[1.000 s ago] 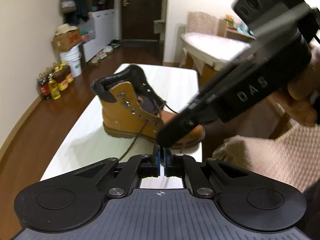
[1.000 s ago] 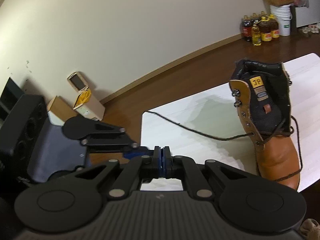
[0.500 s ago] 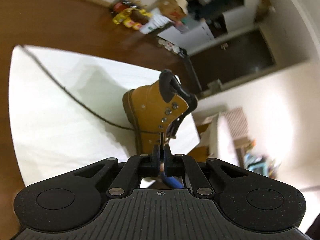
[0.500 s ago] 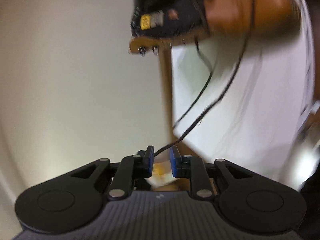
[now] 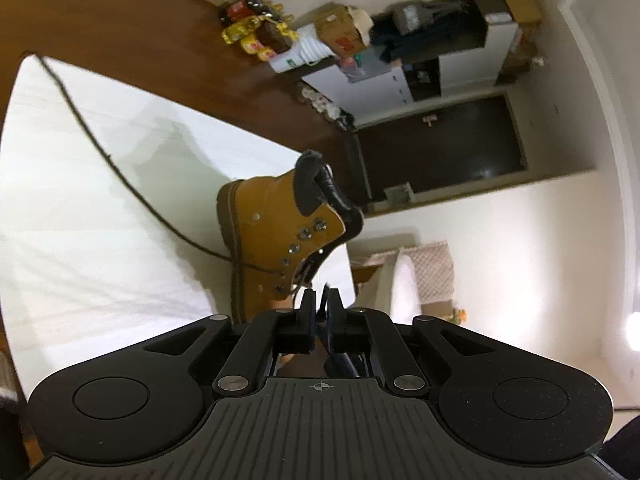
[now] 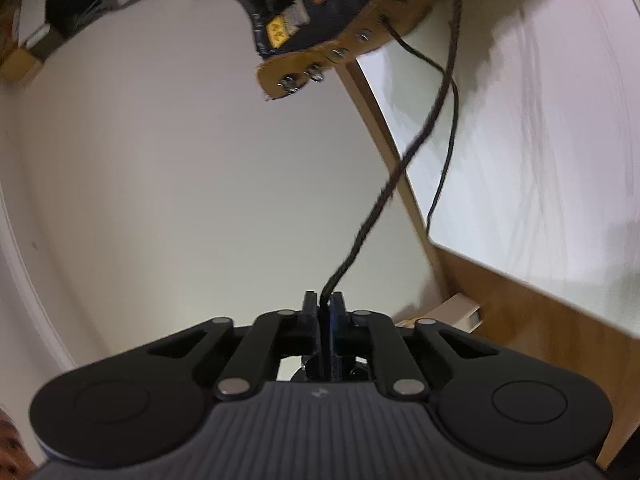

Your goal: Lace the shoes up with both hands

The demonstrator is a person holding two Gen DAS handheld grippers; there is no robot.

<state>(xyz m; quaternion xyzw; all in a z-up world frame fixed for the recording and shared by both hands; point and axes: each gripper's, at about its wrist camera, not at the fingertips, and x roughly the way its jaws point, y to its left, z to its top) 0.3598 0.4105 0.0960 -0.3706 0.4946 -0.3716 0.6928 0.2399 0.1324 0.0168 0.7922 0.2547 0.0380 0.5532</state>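
Observation:
A tan work boot (image 5: pixel 272 232) with a black collar stands on the white table (image 5: pixel 100 200); the whole left wrist view is rolled sideways. My left gripper (image 5: pixel 320 300) sits just in front of the boot's eyelets, jaws almost together. Whether a strand is pinched there is unclear. One dark brown lace (image 5: pixel 120 176) trails from the boot across the table to its far corner. In the right wrist view the boot (image 6: pixel 320 20) hangs at the top, tongue label showing. My right gripper (image 6: pixel 326 300) is shut on the other brown lace (image 6: pixel 400 168), which runs taut up to the boot.
The white table's edge (image 6: pixel 384 120) cuts diagonally through the right wrist view, with wooden floor below. Beyond the table are oil bottles (image 5: pixel 256 36), a white bucket (image 5: pixel 308 48), a cardboard box (image 5: pixel 340 32) and a dark door (image 5: pixel 440 152).
The left wrist view has rolled about a quarter turn and come closer to the boot. The right gripper opened, then shut on the lace, and its view swung so the boot sits at the top.

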